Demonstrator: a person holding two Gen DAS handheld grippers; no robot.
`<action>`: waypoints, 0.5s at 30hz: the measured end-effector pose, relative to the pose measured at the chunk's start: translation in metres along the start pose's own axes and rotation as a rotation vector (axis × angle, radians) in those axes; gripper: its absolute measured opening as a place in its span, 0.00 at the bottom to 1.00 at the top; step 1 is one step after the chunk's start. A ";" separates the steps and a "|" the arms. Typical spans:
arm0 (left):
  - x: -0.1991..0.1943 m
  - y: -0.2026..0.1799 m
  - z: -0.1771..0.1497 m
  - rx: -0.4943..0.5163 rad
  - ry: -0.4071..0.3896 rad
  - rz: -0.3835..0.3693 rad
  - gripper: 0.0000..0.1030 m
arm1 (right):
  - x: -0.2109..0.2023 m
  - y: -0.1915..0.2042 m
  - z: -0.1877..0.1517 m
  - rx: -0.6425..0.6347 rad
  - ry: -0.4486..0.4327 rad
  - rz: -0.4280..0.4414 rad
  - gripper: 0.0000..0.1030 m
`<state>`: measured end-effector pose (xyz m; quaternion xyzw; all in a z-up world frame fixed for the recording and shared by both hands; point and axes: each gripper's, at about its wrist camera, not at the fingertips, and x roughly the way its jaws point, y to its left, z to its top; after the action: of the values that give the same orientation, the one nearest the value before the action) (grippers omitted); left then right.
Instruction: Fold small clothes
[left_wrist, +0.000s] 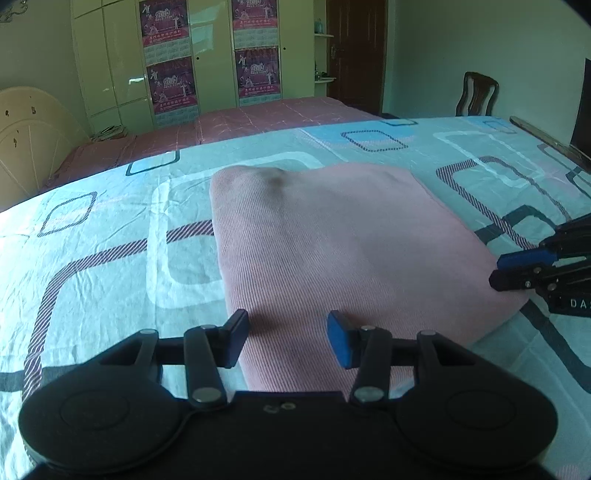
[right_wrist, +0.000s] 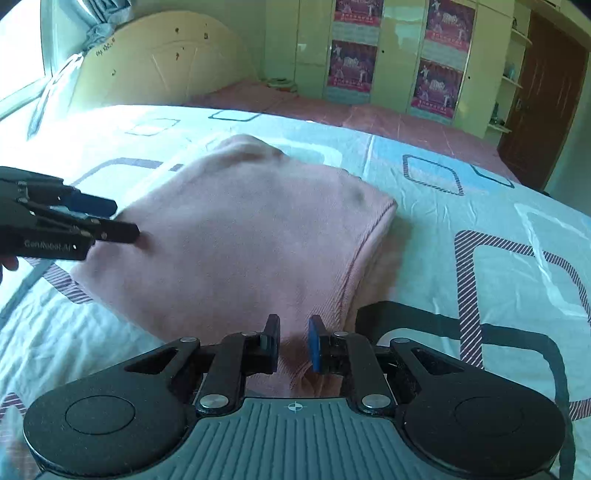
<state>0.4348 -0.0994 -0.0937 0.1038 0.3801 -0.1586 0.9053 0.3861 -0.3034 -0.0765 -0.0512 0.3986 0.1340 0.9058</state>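
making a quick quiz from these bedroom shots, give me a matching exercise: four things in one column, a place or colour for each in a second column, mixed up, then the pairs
Things:
1. folded pink ribbed knit garment
2. dark wooden chair
3. cream arched headboard
4. purple posters

Places:
A. on the pale green wardrobe doors
B. flat on the light blue sheet with rectangle prints, between the left gripper and right gripper
C. against the far wall, beside the dark brown door
D. at the window end of the bed

Pairs: 1-B, 2-C, 3-D, 4-A
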 end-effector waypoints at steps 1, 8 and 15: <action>0.001 -0.002 -0.006 0.001 0.023 0.000 0.44 | 0.004 0.000 -0.004 -0.009 0.023 -0.008 0.14; 0.002 -0.009 -0.021 -0.009 0.066 0.025 0.44 | 0.014 -0.008 -0.023 0.046 0.070 -0.014 0.14; -0.001 -0.016 -0.026 -0.003 0.079 0.062 0.44 | 0.010 -0.010 -0.028 0.059 0.057 0.002 0.14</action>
<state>0.4111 -0.1063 -0.1126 0.1205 0.4122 -0.1257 0.8943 0.3759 -0.3164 -0.1032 -0.0280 0.4282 0.1218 0.8950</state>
